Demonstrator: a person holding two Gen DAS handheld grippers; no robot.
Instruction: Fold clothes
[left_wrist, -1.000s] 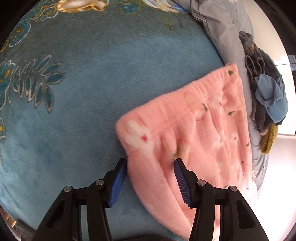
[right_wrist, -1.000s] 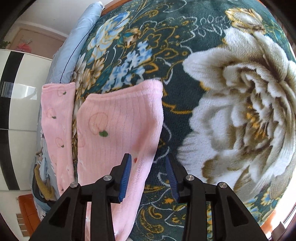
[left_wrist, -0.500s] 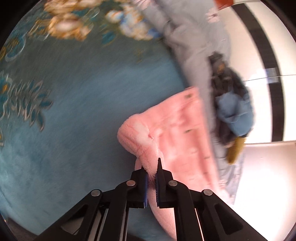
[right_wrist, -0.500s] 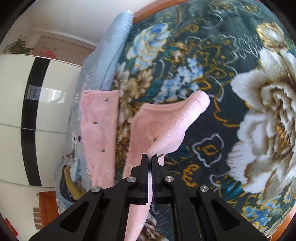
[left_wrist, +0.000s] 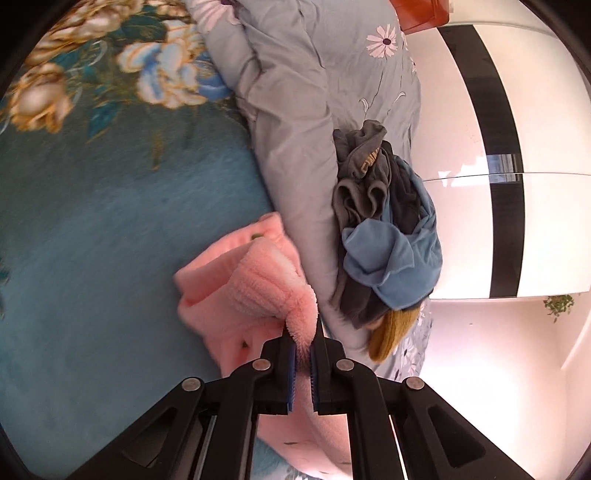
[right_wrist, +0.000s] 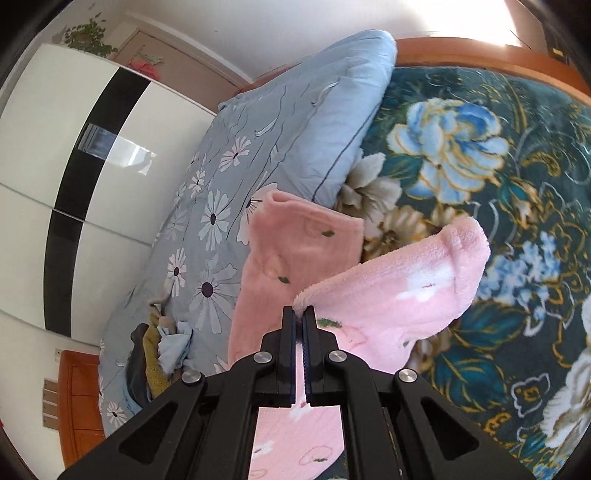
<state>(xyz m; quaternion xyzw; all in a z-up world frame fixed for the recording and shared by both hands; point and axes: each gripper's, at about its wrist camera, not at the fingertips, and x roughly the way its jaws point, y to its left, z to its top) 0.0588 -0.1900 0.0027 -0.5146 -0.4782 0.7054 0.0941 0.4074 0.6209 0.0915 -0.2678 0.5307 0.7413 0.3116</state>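
A pink fleece garment (left_wrist: 243, 306) with small flower prints lies on the teal floral blanket (left_wrist: 110, 221). My left gripper (left_wrist: 301, 334) is shut on a fluffy edge of it and holds that edge lifted and curled over the rest. In the right wrist view the same pink garment (right_wrist: 399, 291) is raised off the blanket (right_wrist: 517, 229). My right gripper (right_wrist: 299, 314) is shut on its near edge, with a corner hanging out to the right. A flat pink part (right_wrist: 295, 251) lies beyond.
A grey-blue daisy-print quilt (left_wrist: 314, 110) is bunched along the bed's far side, also seen in the right wrist view (right_wrist: 280, 140). A pile of grey, blue and mustard clothes (left_wrist: 384, 236) sits on it. A white and black wardrobe (right_wrist: 74, 155) stands behind.
Both grippers went from open around the pink garment's edge to shut on it, then lifted it and carried it toward the quilt side, folding it over.
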